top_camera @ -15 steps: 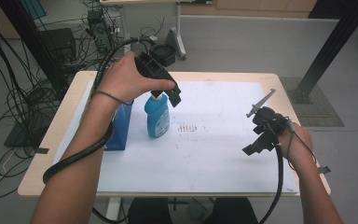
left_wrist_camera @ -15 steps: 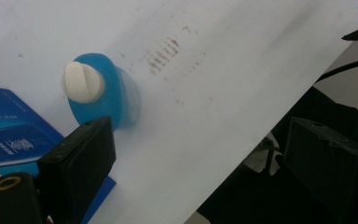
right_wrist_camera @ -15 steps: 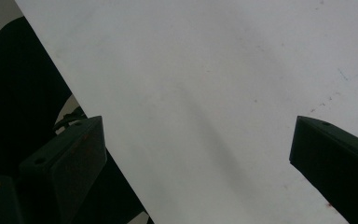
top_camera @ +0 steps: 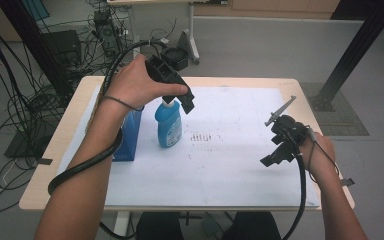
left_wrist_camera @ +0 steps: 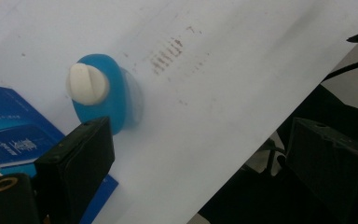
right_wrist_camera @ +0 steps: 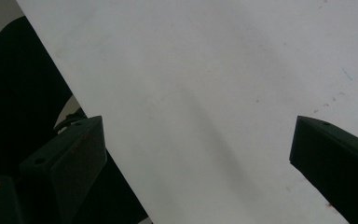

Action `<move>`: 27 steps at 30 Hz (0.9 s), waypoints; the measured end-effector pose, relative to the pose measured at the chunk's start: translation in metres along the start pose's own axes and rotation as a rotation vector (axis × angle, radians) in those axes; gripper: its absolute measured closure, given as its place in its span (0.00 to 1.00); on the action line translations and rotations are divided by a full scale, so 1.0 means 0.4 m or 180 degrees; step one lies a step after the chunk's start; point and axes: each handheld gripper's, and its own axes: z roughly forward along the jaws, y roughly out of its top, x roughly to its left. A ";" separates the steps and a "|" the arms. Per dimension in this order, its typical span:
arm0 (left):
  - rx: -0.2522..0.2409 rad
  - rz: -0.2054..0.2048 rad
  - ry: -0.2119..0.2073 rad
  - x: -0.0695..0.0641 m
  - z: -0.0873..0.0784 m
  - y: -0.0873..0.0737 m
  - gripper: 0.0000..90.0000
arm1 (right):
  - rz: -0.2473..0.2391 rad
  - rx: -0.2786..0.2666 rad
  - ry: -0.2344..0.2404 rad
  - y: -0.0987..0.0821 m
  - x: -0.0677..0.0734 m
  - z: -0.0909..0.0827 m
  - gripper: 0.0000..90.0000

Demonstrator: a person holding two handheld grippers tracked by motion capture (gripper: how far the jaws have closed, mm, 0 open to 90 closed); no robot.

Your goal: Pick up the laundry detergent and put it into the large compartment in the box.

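One blue bottle point(top_camera: 169, 125) with a white cap point(left_wrist_camera: 87, 83) stands upright on the white sheet point(top_camera: 230, 150), left of table centre, roughly 10 o'clock from the sheet's middle in the high view; label print too small to read. One dark blue box point(top_camera: 128, 135) stands just beside it at its 9 o'clock; the left gripper view shows white lettering on the box point(left_wrist_camera: 14, 140), blurred, not readable. A patch of small dark marks point(top_camera: 202, 136) on the sheet at the bottle's 3 o'clock, not legible. Two grippers. Left gripper point(top_camera: 180, 102) hangs just above the bottle cap, jaws spread wide, nothing between them; in its own view the cap sits at 11 o'clock, off the jaw line. Right gripper point(top_camera: 275, 152) is well apart at 3 o'clock of the table, above bare sheet, jaws spread, holding nothing. One wooden table point(top_camera: 70, 150) under the sheet.
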 end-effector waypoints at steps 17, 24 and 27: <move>-0.0068 -0.0127 0.0111 0.045 -0.003 0.018 0.10 | 0.0005 -0.0011 0.0024 0.005 0.002 0.006 0.04; -0.0122 -0.0177 0.0165 0.065 0.000 0.024 0.10 | 0.0018 -0.0004 0.0022 0.006 0.000 0.005 0.04; -0.0104 -0.0195 0.0204 0.068 0.001 0.025 0.09 | -0.0006 -0.0004 0.0019 0.007 -0.001 0.006 0.04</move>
